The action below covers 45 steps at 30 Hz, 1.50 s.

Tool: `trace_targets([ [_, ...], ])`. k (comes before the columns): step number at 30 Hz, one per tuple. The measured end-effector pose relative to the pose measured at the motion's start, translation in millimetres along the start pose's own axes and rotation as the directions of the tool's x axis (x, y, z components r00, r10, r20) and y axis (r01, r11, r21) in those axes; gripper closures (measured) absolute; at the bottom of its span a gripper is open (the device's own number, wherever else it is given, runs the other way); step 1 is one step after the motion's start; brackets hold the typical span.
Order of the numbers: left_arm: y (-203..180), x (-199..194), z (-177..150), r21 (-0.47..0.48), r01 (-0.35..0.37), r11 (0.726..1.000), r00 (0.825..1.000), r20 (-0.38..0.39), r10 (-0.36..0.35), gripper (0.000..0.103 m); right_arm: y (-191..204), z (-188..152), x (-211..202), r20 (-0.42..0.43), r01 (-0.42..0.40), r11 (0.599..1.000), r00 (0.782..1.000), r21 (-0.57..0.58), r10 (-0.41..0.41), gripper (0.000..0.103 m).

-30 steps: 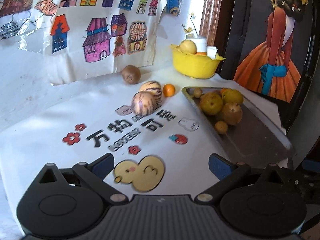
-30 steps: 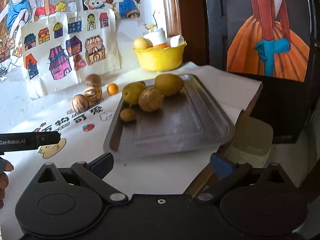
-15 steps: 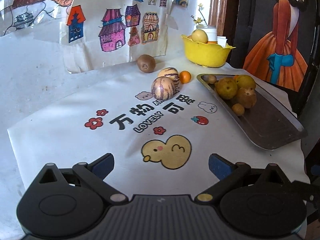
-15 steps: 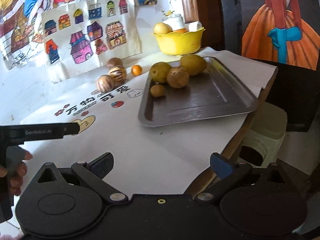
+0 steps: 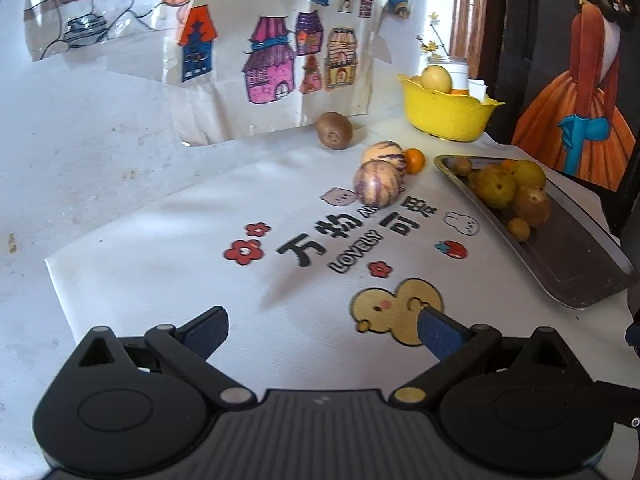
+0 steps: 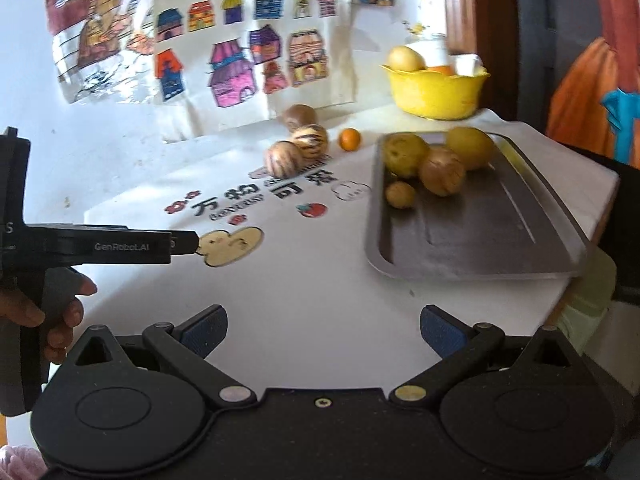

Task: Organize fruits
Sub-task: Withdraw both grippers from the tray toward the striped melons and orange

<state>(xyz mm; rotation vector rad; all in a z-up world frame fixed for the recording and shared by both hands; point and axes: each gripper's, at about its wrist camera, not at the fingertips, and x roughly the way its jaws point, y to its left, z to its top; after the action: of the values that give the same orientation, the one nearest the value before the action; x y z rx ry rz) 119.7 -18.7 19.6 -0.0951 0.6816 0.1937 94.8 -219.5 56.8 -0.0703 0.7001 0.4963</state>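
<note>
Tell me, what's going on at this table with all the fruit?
A person holds a gripper tool in each hand, sorting fruit. The left gripper and right gripper are both open and empty, above the white cloth. Several yellowish fruits sit on the metal tray. Two striped fruits, a small orange and a kiwi lie loose on the cloth.

A white cloth (image 5: 168,248) printed with a yellow duck (image 5: 394,308), red flowers (image 5: 244,250) and black lettering (image 5: 340,236) covers the table. Drawings of coloured houses (image 5: 276,52) hang on the wall behind. A painting of a figure in an orange dress (image 5: 576,92) stands at the right.
</note>
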Motion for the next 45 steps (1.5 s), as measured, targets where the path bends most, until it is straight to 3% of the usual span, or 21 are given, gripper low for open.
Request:
trace_targets([
  [5,12.3,4.3,4.3,-0.011,-0.024,1.0,1.0,0.003,0.024,0.0,0.4,19.1,4.4,0.01,-0.075,0.997,0.997,0.004,0.075,0.001],
  [8,19.3,6.7,8.5,-0.019,0.007,1.0,1.0,-0.001,-0.007,0.0,-2.7,32.6,6.9,0.001,-0.115,0.993,0.993,0.011,0.115,0.001],
  [13,28.4,11.4,15.0,-0.067,0.08,0.995,0.997,-0.015,-0.081,0.0,-8.7,53.0,12.6,-0.02,-0.103,0.995,0.995,-0.004,0.102,0.001],
  [27,34.1,21.9,30.0,-0.024,0.14,0.99,0.99,0.01,-0.139,0.0,-32.4,99.3,25.6,0.028,-0.113,0.991,0.993,0.068,0.112,0.001],
  [35,42.5,22.7,33.0,0.011,0.142,0.99,0.989,0.031,-0.142,0.0,-42.4,120.3,53.5,0.022,-0.127,0.982,0.992,0.137,0.125,0.001],
  [45,34.8,27.2,41.4,0.058,0.151,0.987,0.987,0.044,-0.154,0.0,-48.5,143.0,79.0,0.021,-0.069,0.981,0.998,0.179,0.066,0.001],
])
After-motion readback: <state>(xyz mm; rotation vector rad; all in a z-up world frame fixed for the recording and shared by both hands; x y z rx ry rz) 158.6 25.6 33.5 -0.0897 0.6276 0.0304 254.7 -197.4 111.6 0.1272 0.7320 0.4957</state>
